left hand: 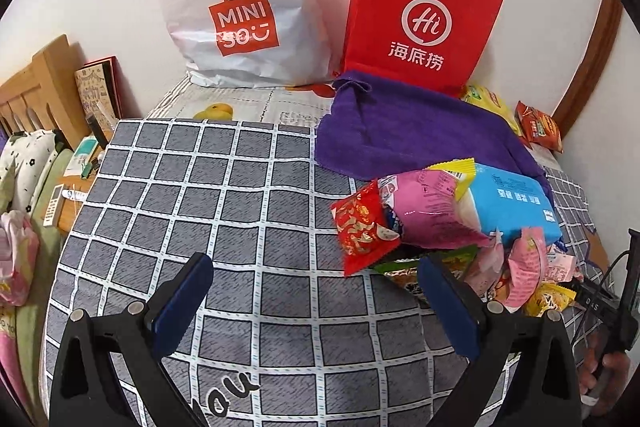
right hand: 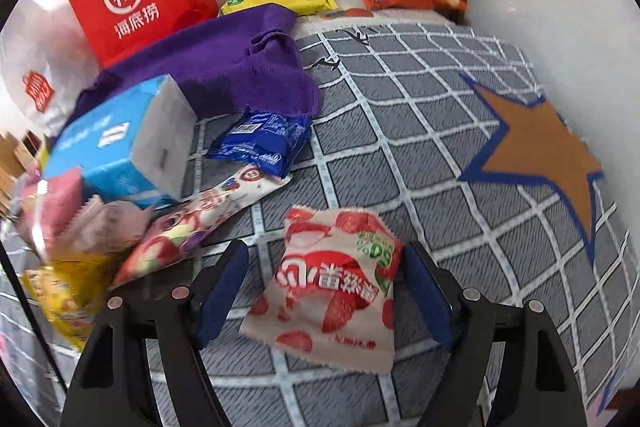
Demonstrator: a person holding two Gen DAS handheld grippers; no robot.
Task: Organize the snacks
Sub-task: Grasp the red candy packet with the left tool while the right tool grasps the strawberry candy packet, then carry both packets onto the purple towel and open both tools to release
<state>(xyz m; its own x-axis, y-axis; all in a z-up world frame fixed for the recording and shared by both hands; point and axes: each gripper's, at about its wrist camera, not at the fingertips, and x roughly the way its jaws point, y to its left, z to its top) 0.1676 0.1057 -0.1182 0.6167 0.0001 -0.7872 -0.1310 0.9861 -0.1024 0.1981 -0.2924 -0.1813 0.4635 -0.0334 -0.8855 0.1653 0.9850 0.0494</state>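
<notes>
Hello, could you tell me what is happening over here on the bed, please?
A person is sorting snacks on a checked bedspread, with a claw in each hand. The right claw straddles a strawberry snack packet lying flat, its pads apart and not clearly pressing it. The left claw hangs open above bare bedspread beside the snack pile. A red paper bag and a white plastic bag stand by the wall.

Each gripper, left (left hand: 316, 301) and right (right hand: 326, 291), has two black, curved plastic arms ending in flat, dark-blue padded fingers (left hand: 182, 307), with round silver screws (left hand: 136, 307) at the joints. Beside the left gripper, a black cable (left hand: 588, 311) runs along the other black handle.
</notes>
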